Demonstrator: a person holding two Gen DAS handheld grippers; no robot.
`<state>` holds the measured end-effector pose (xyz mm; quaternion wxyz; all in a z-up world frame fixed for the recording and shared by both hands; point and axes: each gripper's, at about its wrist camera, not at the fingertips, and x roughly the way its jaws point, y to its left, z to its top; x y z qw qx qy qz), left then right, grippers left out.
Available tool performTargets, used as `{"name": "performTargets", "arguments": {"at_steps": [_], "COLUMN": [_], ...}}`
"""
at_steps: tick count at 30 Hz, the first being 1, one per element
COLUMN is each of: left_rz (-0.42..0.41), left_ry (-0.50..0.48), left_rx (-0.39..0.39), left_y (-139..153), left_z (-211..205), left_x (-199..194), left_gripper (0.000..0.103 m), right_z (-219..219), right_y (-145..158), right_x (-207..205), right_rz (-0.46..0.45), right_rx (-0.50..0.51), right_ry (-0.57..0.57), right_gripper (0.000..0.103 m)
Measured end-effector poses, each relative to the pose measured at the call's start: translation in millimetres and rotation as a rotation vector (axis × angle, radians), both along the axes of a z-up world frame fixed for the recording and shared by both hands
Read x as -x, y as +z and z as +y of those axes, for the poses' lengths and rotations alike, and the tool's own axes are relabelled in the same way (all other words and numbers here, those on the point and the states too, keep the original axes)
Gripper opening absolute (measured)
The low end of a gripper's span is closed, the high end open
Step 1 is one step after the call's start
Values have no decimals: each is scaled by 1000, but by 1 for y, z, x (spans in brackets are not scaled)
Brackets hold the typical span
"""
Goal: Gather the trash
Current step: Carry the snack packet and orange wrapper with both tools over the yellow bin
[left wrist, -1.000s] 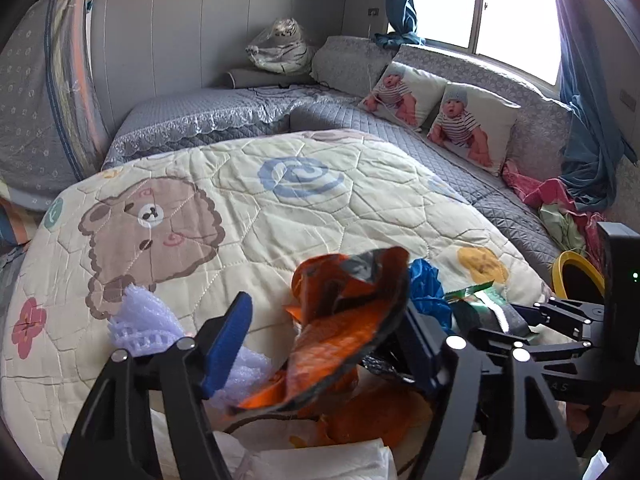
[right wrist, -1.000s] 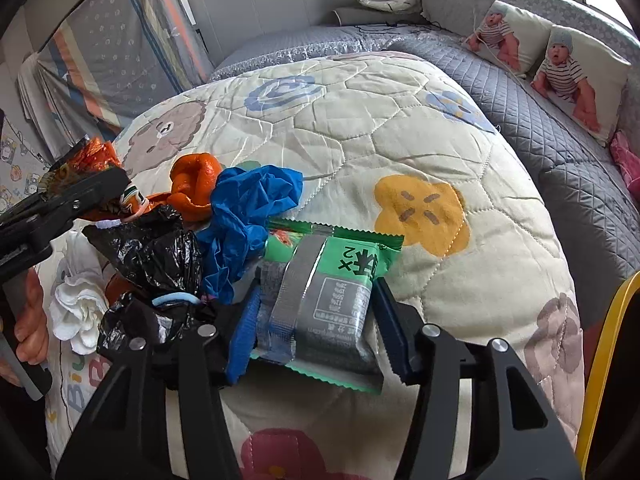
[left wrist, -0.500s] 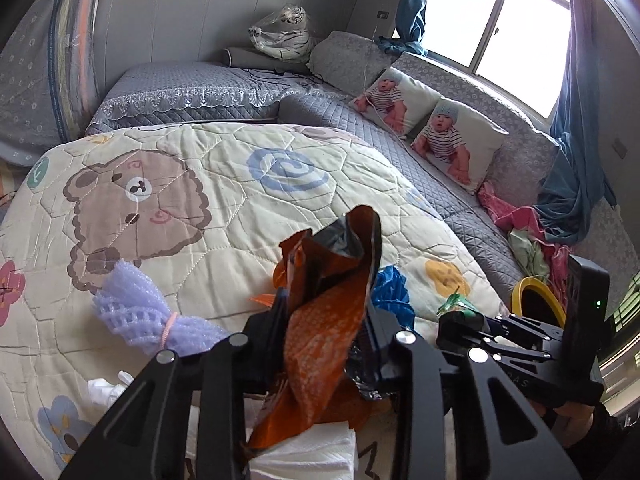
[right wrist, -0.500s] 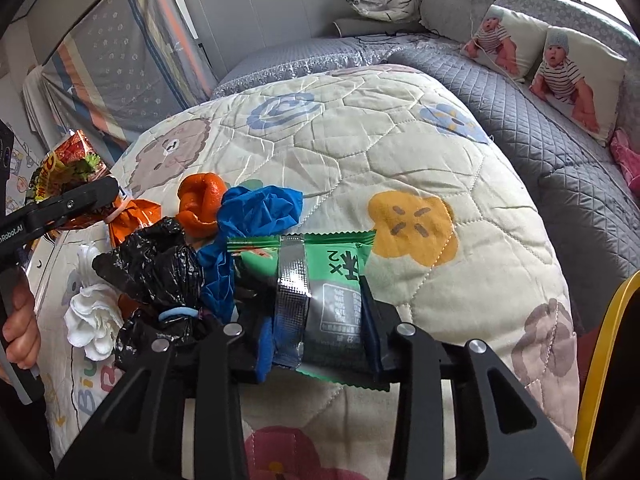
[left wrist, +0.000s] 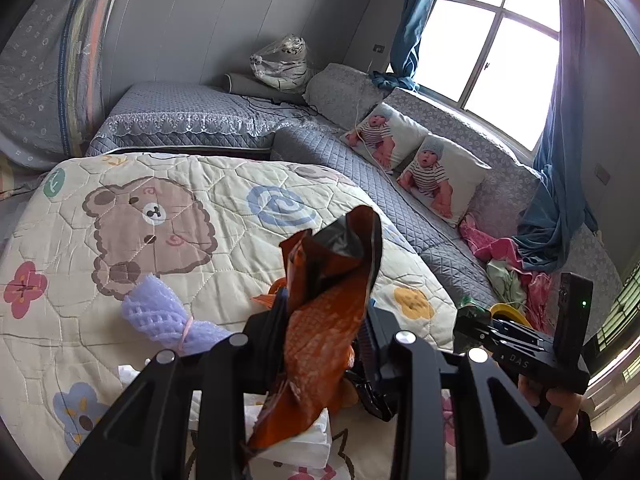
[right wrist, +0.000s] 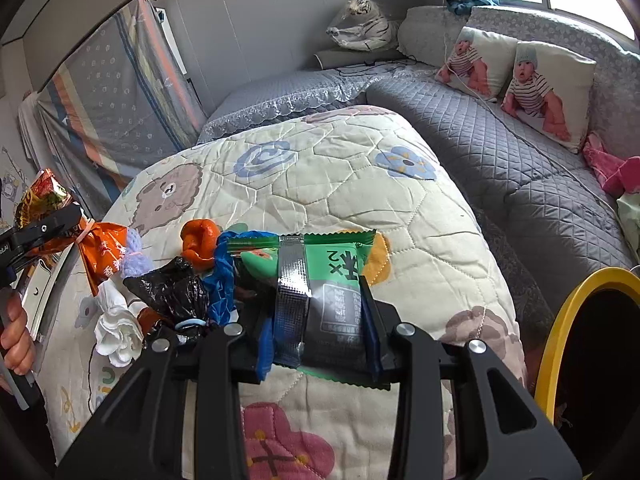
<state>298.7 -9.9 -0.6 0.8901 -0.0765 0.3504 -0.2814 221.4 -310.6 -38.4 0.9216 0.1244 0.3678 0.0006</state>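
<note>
Since a second ago both grippers have clamped and risen: left gripper (left wrist: 326, 328) went from spread around the orange snack bag (left wrist: 320, 320) to pinching it, right gripper (right wrist: 320, 328) from spread around the green wrapper (right wrist: 320, 292) to pinching it, and both pieces now sit clear of the quilt (right wrist: 360, 184).

Nearest, right view: jaws pressed onto the green wrapper's sides, the silver tape band across it just inside the left pad. The wrapper is bowed, held by its edges only, so it could pop out if swung fast. Left view: jaws squeeze the orange snack bag mid-body, top flopping open above, tail hanging below toward the white tissue (left wrist: 296, 444). The loose tail may drag the tissue or snag.

Just beyond, still on the quilt: black plastic bag (right wrist: 172, 288), blue plastic scrap (right wrist: 224, 272), orange peel-like piece (right wrist: 200, 242), purple mesh bundle (left wrist: 168, 316), white tissue flower (right wrist: 116, 332). All are uncollected and tightly clustered, so a return grab could catch two at once.

Right edge: yellow-rimmed bin (right wrist: 560, 320), probably the drop target. It sits on the right gripper's side, so the left load must cross over and the grippers could clash there.

Far: grey sofa bed, baby-print pillows (right wrist: 516, 76), irrelevant.
</note>
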Motion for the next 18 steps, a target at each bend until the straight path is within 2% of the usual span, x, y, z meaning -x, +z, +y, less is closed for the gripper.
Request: {"name": "performTargets", "arguments": {"at_steps": [18], "left_rz": [-78], "left_ry": [-3], "left_rx": [26], "left_y": [37], "left_z": [4], "left_x": [39], "left_gripper": [31], "right_z": [-30], "right_y": [24], "right_x": [51], "right_rz": [-58], "right_rx": [-16], "right_ry": [-59], "right_gripper": [34]}}
